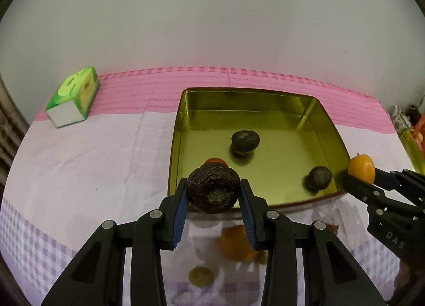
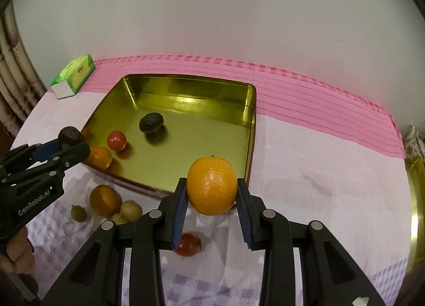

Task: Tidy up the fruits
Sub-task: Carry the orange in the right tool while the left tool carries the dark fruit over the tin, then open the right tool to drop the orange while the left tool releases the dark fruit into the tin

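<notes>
A gold square tin point(image 1: 180, 130) point(image 2: 251, 125) lies on the table. My left gripper point(image 1: 213, 194) is shut on a dark wrinkled fruit point(image 1: 213, 190) above the tin's near left edge; it also shows in the right wrist view point(image 2: 70, 136). My right gripper point(image 2: 211, 193) is shut on an orange point(image 2: 211, 186) above the tin's near right corner; the orange shows in the left wrist view point(image 1: 361, 168). Inside the tin lie dark fruits point(image 1: 245, 141) point(image 1: 318, 178), a red tomato point(image 2: 116, 140) and an orange point(image 2: 99, 157).
Loose on the checked cloth in front of the tin: an orange point(image 2: 105, 199), small yellowish fruits point(image 2: 130, 210), a greenish one point(image 2: 79, 213) and a tomato point(image 2: 188, 244). A green tissue box point(image 1: 73, 96) stands at the far left. A second gold tin edge point(image 2: 415, 199) is at the right.
</notes>
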A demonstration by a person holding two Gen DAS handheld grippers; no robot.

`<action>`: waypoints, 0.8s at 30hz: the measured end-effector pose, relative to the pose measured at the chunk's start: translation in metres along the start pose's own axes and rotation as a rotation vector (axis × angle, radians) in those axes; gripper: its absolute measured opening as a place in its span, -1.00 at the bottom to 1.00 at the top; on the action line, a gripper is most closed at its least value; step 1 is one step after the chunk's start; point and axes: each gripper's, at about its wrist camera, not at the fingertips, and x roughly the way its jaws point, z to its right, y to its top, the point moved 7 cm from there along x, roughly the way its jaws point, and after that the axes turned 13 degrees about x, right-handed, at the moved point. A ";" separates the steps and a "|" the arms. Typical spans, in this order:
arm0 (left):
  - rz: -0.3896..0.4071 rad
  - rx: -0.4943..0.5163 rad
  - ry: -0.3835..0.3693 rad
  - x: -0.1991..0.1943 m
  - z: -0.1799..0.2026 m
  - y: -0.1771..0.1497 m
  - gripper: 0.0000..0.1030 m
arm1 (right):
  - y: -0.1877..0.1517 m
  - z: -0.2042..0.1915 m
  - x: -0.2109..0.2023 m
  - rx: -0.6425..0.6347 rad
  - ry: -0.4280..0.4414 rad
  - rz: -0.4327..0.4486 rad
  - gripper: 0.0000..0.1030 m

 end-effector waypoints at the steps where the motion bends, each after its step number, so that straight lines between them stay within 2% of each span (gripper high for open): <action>1: -0.001 0.003 -0.002 0.002 0.001 0.001 -0.26 | 0.001 -0.001 0.003 -0.001 0.001 -0.002 -0.37; 24: -0.058 0.039 -0.009 0.046 0.009 0.008 -0.26 | 0.008 -0.005 0.046 0.009 0.002 -0.061 -0.37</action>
